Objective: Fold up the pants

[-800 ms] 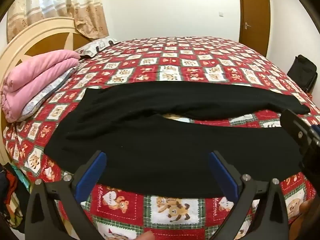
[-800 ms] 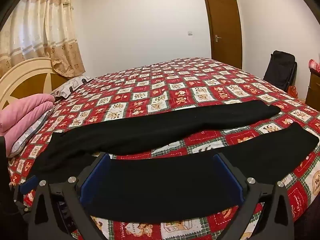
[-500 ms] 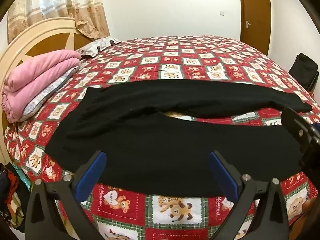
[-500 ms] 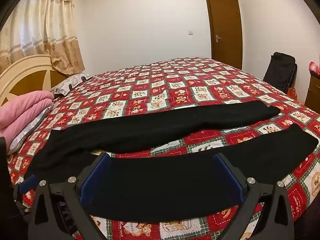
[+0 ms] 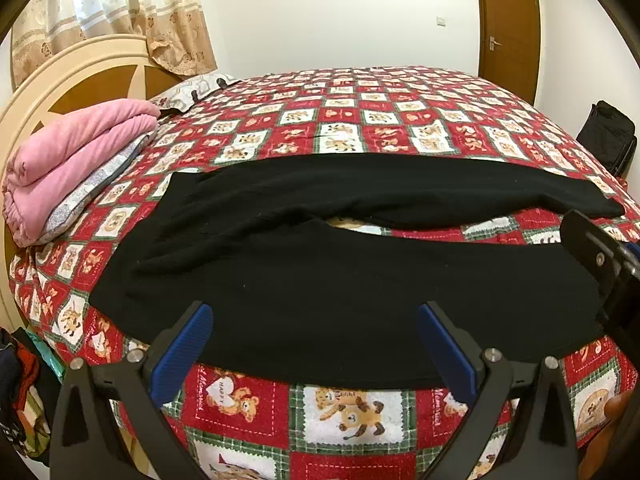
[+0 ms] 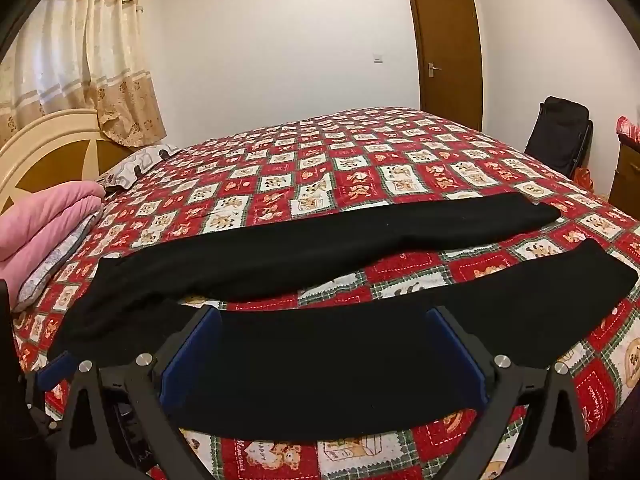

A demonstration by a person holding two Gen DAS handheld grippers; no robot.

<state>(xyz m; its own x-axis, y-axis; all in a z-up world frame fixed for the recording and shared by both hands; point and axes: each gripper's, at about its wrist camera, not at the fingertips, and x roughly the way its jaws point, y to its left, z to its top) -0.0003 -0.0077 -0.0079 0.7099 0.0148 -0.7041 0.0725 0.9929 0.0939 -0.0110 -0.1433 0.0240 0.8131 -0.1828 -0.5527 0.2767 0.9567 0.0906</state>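
Lying flat across the teddy-bear bedspread [image 5: 348, 120], black pants [image 5: 340, 280] spread legs rightward; left tool [image 5: 314, 344] and right tool [image 6: 324, 344] hover spread wide, pinching nothing.

Right gripper [image 5: 600, 264] cut by the left view's edge — pink blanket [image 6: 44, 224] cropped at the right view's edge — dresser [image 6: 628, 172] too

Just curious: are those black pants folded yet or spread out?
Spread out. The black pants lie flat on the bed, both legs apart.
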